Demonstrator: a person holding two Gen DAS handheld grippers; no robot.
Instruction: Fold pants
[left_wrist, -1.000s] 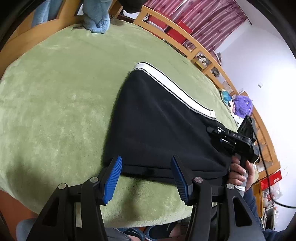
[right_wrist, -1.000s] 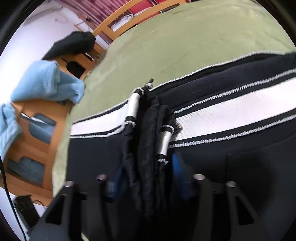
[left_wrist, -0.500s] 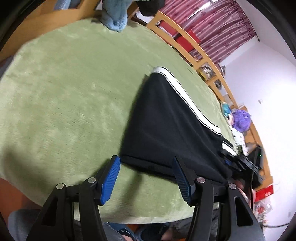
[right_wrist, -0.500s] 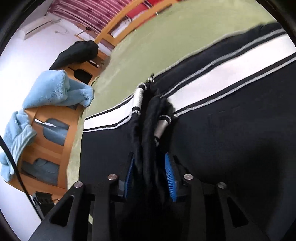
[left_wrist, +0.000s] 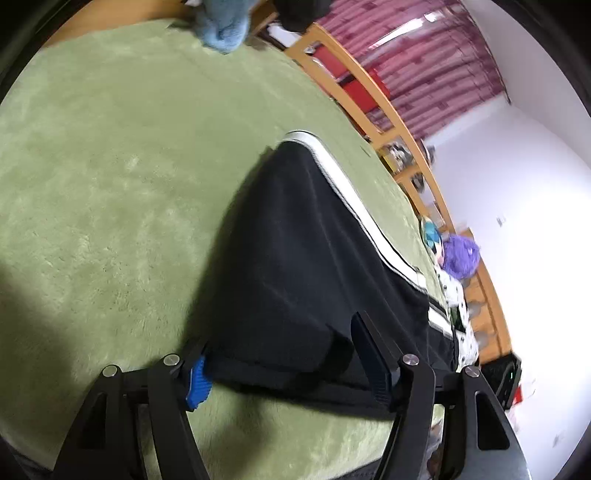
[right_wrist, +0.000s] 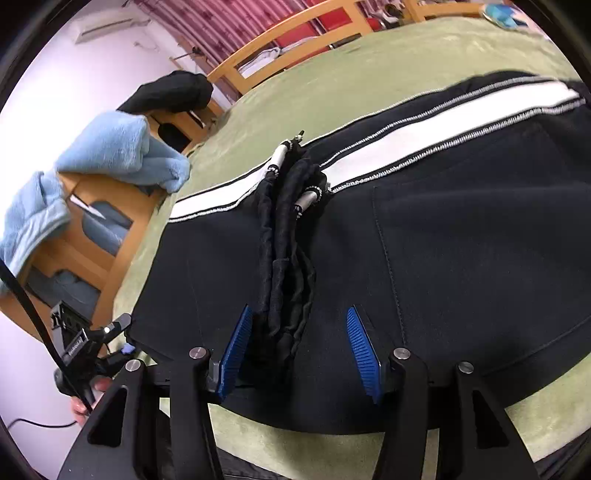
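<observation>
Black pants (left_wrist: 295, 258) with a white side stripe lie folded on the green blanket (left_wrist: 110, 147). My left gripper (left_wrist: 288, 373) is open, its jaws straddling the near hem corner of the pants. In the right wrist view the pants (right_wrist: 461, 240) show the stripe and a bunched waistband (right_wrist: 288, 236). My right gripper (right_wrist: 299, 350) is open, its jaws on either side of the bunched waistband, resting on the cloth. The left gripper also shows in the right wrist view (right_wrist: 88, 343), at the pants' left edge.
A wooden bed rail (left_wrist: 369, 99) runs along the far side, with a light blue towel (right_wrist: 122, 147) and a dark garment (right_wrist: 173, 92) draped on it. A purple plush toy (left_wrist: 461, 254) sits at the far right. The blanket's near edge (right_wrist: 295, 446) is just under the right gripper.
My right gripper has opened and released the bunched waistband, which now lies on the pants. My left gripper has moved forward so its jaws straddle the hem.
</observation>
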